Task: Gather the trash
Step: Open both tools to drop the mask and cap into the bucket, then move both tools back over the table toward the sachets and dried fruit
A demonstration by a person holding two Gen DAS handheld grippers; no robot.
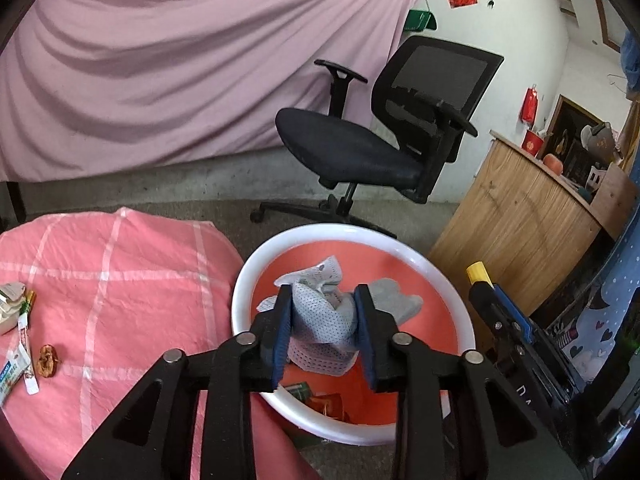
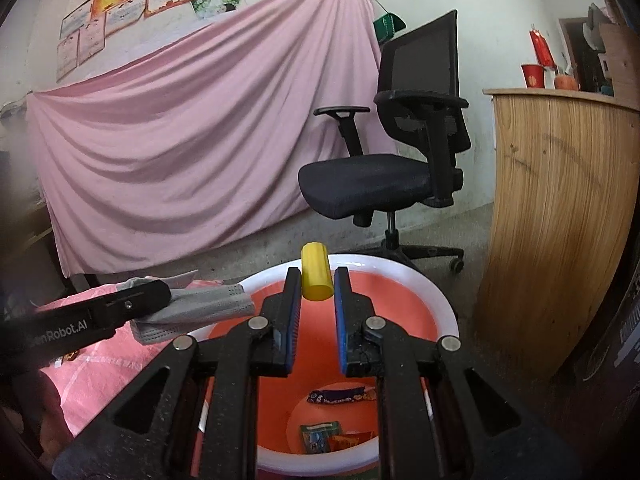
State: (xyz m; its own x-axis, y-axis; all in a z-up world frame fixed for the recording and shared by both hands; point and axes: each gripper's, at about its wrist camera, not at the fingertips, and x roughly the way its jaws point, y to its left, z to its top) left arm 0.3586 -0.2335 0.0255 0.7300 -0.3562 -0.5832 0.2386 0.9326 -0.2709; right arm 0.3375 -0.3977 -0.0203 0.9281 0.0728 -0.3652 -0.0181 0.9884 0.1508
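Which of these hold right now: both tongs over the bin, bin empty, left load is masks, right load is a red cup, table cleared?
1. Both tongs are over the bin. True.
2. The bin is empty. False: wrappers lie at its bottom.
3. The left tongs have grey face masks between them. True.
4. The right tongs carry a red cup. False: a yellow cylinder.
5. The pink tablecloth is cleared. False: packets remain there.
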